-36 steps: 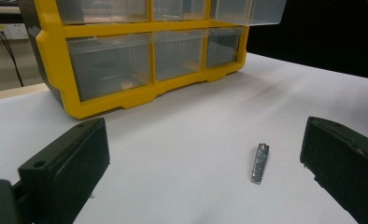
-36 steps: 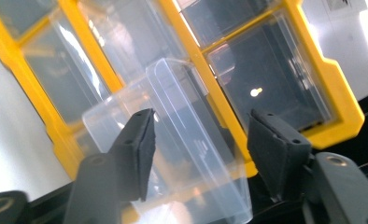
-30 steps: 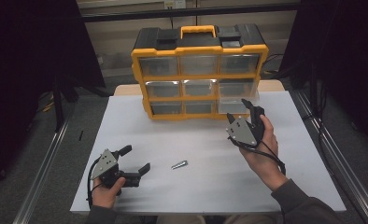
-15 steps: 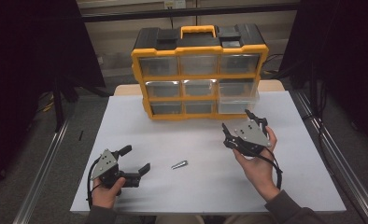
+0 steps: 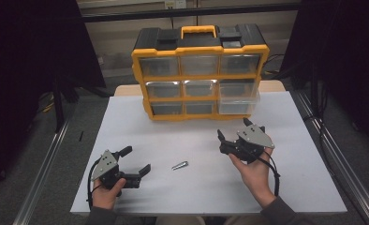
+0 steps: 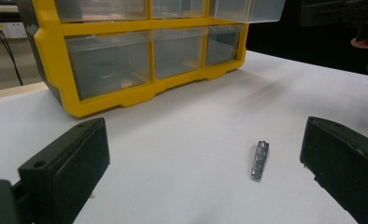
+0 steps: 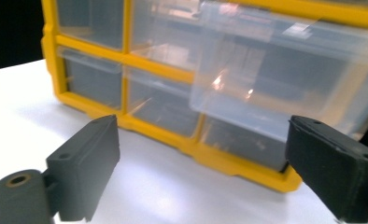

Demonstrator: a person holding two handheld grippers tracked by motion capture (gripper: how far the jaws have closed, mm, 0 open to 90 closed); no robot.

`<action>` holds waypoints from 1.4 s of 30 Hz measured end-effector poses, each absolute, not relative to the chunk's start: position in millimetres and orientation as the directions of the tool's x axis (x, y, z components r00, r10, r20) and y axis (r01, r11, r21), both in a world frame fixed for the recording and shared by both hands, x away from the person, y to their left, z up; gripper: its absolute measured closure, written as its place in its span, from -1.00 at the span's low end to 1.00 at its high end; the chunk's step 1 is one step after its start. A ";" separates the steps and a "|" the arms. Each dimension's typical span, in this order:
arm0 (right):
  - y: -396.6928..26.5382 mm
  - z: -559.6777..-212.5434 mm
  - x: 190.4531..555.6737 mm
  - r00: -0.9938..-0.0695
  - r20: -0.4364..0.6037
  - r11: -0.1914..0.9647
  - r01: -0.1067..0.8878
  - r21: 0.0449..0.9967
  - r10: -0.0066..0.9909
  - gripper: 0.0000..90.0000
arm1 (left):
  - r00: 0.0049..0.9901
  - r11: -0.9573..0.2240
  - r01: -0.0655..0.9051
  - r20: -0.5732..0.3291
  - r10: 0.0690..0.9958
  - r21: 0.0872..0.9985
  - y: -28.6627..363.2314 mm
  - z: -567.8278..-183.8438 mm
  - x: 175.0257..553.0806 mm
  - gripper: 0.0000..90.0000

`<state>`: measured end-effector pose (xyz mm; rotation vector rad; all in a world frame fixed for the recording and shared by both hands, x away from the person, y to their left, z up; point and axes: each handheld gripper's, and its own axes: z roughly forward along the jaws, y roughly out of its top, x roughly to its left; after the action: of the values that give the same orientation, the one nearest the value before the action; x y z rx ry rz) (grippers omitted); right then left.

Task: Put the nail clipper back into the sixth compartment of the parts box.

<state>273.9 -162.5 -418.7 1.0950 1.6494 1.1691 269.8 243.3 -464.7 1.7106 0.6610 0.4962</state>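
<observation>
A small, flat, silvery metal piece (image 6: 259, 160), perhaps a nail clipper, lies before the yellow drawer organizer (image 5: 200, 70); both grippers' jaws stand apart, empty.

No text, label, brand, number or sign can be read in any of the views. The yellow and black drawer cabinet (image 5: 199, 70) at the far side of the bench (image 5: 285, 187) bears no legible lettering on its frame or on its clear drawer fronts. The small metal piece (image 6: 259, 160) lying on the bench is too small and blurred to show any marking.
</observation>
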 end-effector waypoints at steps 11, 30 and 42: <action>-153.8 -435.7 280.0 -0.377 -0.022 0.127 0.256 0.958 0.926 -0.86 | 0.748 -0.123 0.182 -0.056 0.661 0.976 242.1 -465.9 268.1 -0.97; -123.6 -451.5 282.2 -0.542 0.040 0.133 0.276 0.952 0.839 -0.88 | 0.755 -0.135 0.174 -0.044 0.655 0.976 244.9 -465.6 268.0 -0.97; -109.2 -459.0 285.8 -0.608 0.073 0.157 0.315 0.936 0.790 -0.90 | 0.755 -0.135 0.175 -0.045 0.654 0.975 244.6 -465.6 267.9 -0.97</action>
<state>285.8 -109.2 -459.0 1.0495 2.0024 1.4508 267.9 244.6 -465.6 1.6872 0.6641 0.4706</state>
